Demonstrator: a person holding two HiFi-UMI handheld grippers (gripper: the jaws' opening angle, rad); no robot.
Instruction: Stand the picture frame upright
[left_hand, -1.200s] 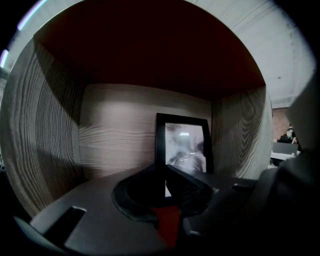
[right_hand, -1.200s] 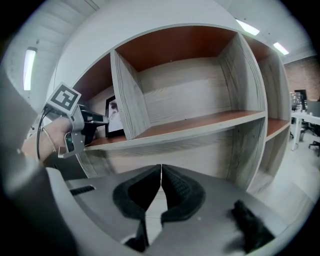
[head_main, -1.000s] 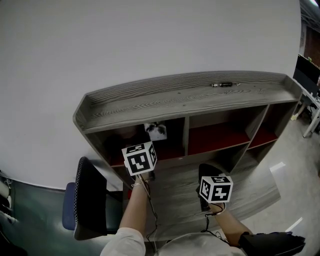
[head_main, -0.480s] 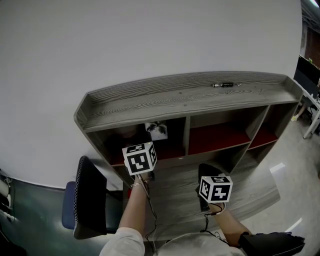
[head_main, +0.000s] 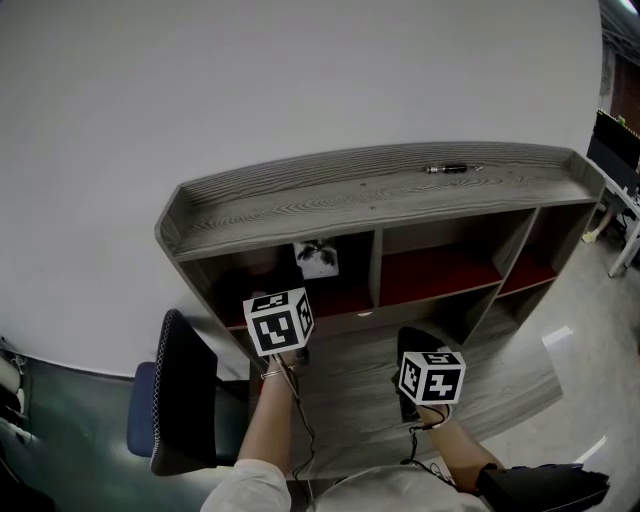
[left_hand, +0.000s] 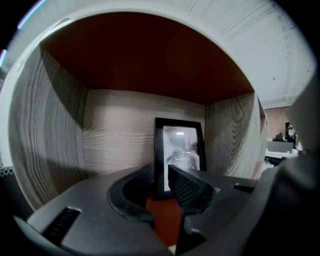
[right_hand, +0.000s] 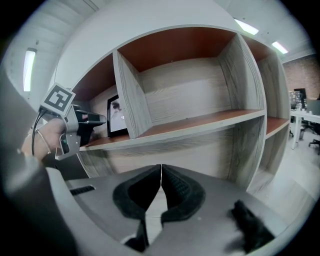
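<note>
Left claw (left_hand: 160, 176) is opening, pads looking clear of the picture frame (left_hand: 179, 152), which stands upright against the back wall of the left shelf cubby (left_hand: 55, 140), its left edge in line with the gap between the jaws. Best, I judge, to spread fully first, then draw straight back — no sideways drift that could clip that edge and tip it. Right claw (right_hand: 160, 175) hangs pinched together and empty, low over the table (head_main: 520, 385).

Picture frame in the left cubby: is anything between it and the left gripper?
Nothing visible. The picture frame stands upright at the compartment's back, and only bare red shelf shows between it and the left gripper, whose empty jaws are opening.
</note>
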